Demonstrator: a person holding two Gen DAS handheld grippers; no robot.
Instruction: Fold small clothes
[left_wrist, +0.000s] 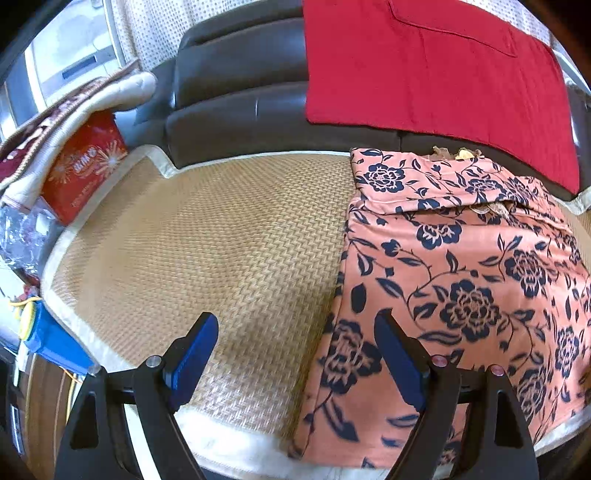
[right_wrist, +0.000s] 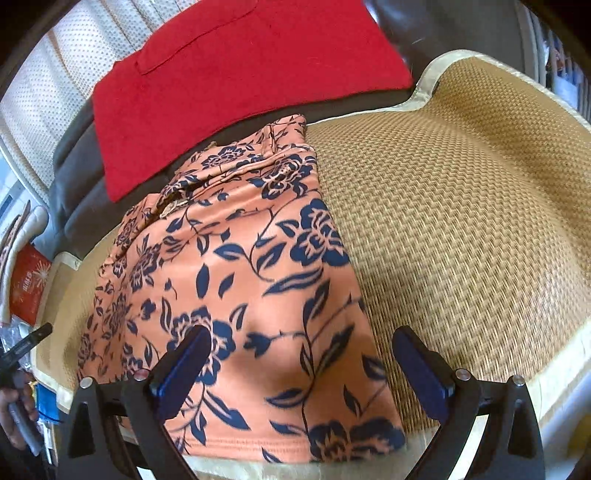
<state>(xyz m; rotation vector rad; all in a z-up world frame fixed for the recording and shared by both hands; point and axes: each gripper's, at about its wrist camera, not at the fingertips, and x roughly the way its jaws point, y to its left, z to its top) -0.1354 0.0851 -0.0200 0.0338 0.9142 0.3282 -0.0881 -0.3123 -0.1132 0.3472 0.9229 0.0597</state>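
Blue rubbery pads line the black angular fingers of the left gripper, spread wide and holding nothing, with one finger over bare mat and the other over cloth. Beneath lies a woven straw-coloured mat, herringbone in texture and edged in cream binding. On it, from 3 to 5 o'clock in the left view, rests the floral garment, soft salmon fabric printed with navy roses and leaves, folded to a rough rectangle with a flap at its far end. Equally wide apart and empty, the right gripper hangs over its near hem. At 12 o'clock a flat red cloth drapes a dark leather sofa back.
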